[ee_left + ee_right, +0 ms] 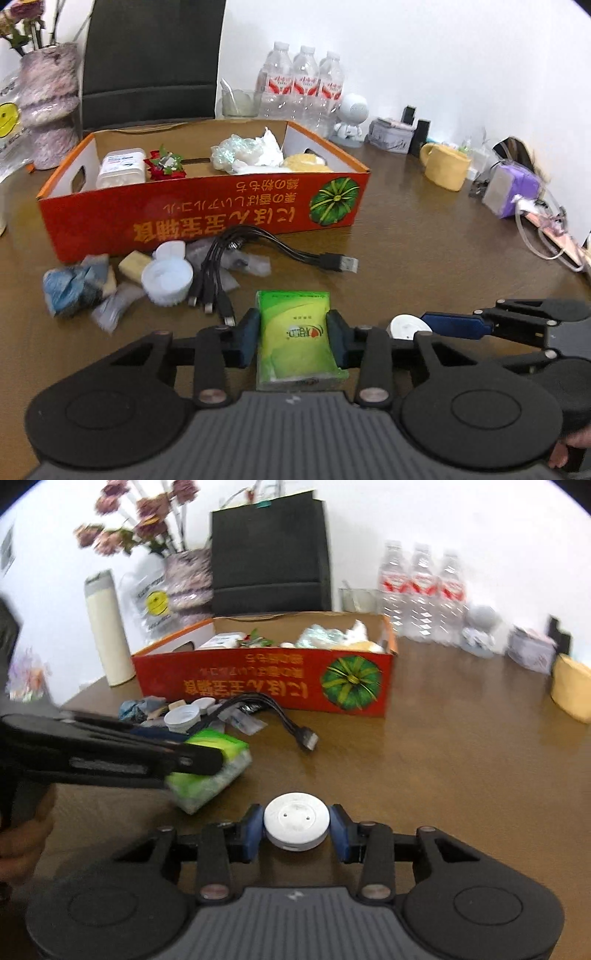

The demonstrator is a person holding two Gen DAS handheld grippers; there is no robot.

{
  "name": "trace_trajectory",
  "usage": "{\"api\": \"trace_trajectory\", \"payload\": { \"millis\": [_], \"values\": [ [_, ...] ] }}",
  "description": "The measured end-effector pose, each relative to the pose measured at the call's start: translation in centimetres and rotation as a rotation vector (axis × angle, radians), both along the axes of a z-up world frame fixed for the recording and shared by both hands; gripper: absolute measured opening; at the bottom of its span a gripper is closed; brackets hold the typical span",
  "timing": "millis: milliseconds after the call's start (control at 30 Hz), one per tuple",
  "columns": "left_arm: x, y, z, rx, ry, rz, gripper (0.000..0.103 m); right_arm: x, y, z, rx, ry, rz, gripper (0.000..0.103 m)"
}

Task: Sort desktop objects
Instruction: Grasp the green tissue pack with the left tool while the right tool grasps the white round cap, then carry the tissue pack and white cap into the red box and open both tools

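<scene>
Two fisheye cameras ride low over a brown table (424,236), each looking forward along its own gripper's fingers toward the red carton (207,218) and the white wall behind. The left wrist view sits nearer the carton; the right wrist view looks from farther right. Both share the carton (266,686), black cable (258,247) and water bottles (304,85).

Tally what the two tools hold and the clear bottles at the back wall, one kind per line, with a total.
Green tissue packs, in the left tool: 1
White round discs, in the right tool: 1
Clear water bottles, standing behind the red box: 3
Total: 5
</scene>
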State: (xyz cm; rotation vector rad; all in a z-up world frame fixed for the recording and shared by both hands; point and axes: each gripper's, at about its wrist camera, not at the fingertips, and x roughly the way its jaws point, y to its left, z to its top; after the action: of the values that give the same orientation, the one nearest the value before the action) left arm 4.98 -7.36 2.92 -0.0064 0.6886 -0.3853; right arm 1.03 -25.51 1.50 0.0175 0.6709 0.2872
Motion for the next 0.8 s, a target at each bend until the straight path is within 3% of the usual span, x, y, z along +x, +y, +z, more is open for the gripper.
{"api": "trace_trajectory", "payload": {
  "millis": [167, 267, 333, 367, 467, 500, 533, 600, 700, 800],
  "values": [
    [-4.8, 1.9, 0.1, 0.041, -0.003, 0.051, 0.041, -2.6, -0.2, 0.7, 0.026, -0.018, 0.020, 0.038],
    [-7.6, 2.7, -0.2, 0.079, -0.002, 0.122, 0.048, -3.8, 0.8, 0.7, 0.043, -0.024, 0.049, 0.038],
    [-8.7, 2.6, -0.5, 0.116, -0.019, 0.136, 0.077, -4.7, 1.7, 0.9, 0.031, -0.044, 0.067, 0.038],
    [-9.0, 2.4, -0.6, 0.127, -0.030, 0.144, 0.080, -5.1, 1.9, 1.0, 0.032, -0.052, 0.071, 0.038],
    [-8.6, 1.5, -1.3, 0.190, -0.022, 0.135, 0.070, -6.7, 2.1, 1.7, 0.036, -0.070, 0.079, 0.038],
    [-8.5, 1.5, -1.7, 0.204, -0.011, 0.144, 0.060, -7.2, 2.0, 1.9, 0.034, -0.078, 0.076, 0.038],
    [-8.4, 1.8, -1.8, 0.169, -0.013, 0.153, 0.046, -7.7, 1.8, 2.1, 0.034, -0.086, 0.072, 0.038],
    [-8.8, 2.2, -1.3, 0.124, 0.008, 0.189, 0.046, -8.5, 1.3, 2.4, 0.033, -0.093, 0.057, 0.038],
    [-11.4, 2.5, 0.4, 0.091, -0.093, 0.196, 0.046, -9.4, 0.6, 2.5, 0.059, -0.119, 0.027, 0.038],
    [-13.9, 2.7, 1.7, 0.089, -0.194, 0.263, 0.046, -10.0, 0.7, 2.5, 0.068, -0.157, 0.026, 0.038]
  ]
}}
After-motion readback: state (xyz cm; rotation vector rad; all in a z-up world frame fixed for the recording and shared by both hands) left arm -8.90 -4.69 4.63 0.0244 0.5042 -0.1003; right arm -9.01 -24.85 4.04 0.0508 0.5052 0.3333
